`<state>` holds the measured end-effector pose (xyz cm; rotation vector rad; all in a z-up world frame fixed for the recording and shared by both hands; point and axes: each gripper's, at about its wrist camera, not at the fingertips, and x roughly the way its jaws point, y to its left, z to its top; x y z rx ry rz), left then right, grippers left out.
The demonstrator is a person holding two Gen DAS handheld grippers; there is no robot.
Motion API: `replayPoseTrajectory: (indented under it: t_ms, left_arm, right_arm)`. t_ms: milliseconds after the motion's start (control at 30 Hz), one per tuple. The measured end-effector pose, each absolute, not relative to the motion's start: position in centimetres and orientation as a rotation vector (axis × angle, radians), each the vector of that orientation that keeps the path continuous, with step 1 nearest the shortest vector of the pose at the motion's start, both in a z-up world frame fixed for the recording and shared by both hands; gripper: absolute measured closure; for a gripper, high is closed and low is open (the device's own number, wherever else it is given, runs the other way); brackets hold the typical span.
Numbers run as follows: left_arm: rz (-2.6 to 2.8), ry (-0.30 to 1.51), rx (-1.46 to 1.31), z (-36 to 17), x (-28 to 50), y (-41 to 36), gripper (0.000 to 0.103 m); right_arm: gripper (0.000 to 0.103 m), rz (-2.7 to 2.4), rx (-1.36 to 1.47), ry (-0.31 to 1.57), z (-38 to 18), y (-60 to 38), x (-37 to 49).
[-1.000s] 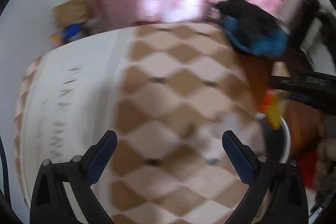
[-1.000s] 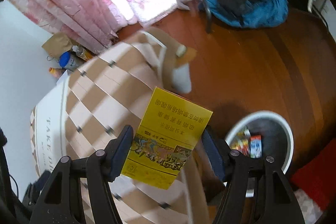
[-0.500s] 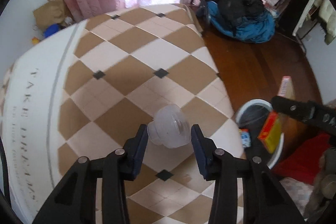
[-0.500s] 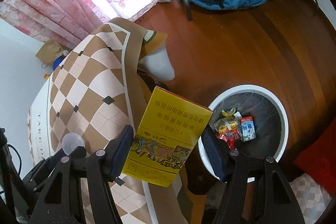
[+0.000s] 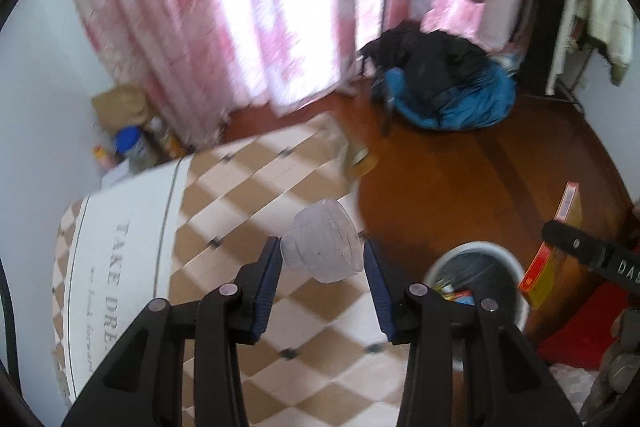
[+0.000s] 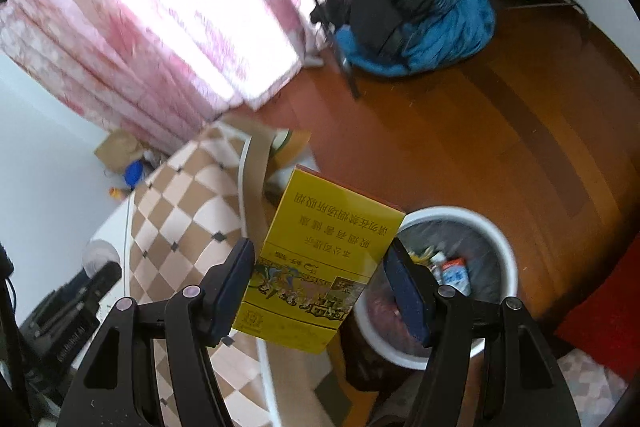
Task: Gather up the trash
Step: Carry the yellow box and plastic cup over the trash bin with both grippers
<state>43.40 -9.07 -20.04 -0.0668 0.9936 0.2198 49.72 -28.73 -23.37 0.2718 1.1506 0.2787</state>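
My left gripper (image 5: pixel 322 263) is shut on a clear plastic cup (image 5: pixel 324 247) and holds it above the checkered bed cover (image 5: pixel 248 195). My right gripper (image 6: pixel 322 287) is shut on a flat yellow box (image 6: pixel 320 263) with printed characters, held up beside the white trash bin (image 6: pixel 496 239). The bin holds several wrappers and a small carton (image 6: pixel 454 273). In the left wrist view the bin (image 5: pixel 476 255) is at lower right, with the yellow box (image 5: pixel 554 251) and right gripper arm beside it.
Brown wooden floor (image 6: pixel 480 131) surrounds the bin. A blue and black pile of clothes (image 6: pixel 408 19) lies by the pink curtains (image 6: pixel 168 27). Bottles and a paper bag (image 5: pixel 124 111) sit in the corner. A red mat (image 6: pixel 600 311) lies right of the bin.
My left gripper closed on the plastic cup and lifted it off the bed cover, swinging toward the bin. My right gripper kept the yellow box and moved nearer the bin.
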Motion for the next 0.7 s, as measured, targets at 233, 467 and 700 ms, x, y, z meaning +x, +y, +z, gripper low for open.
replayPoseTrajectory:
  t_ms: [233, 467, 700]
  left_arm:
    - [0.076, 0.98, -0.065, -19.2, 45.8, -16.0, 0.065]
    - [-0.107, 1.182, -0.165, -26.6, 49.0, -21.4, 0.064]
    - [-0.154, 1.382, -0.238, -33.6, 51.6, -23.5, 0.061]
  right_arm:
    - [0.035, 0.225, 0.305, 1.119, -20.8, -36.8, 48.9]
    - [0.035, 0.151, 0.352, 1.246, -26.5, -42.8, 48.6]
    - [0.035, 0.136, 0.41, 1.442, -36.2, -45.1, 49.2]
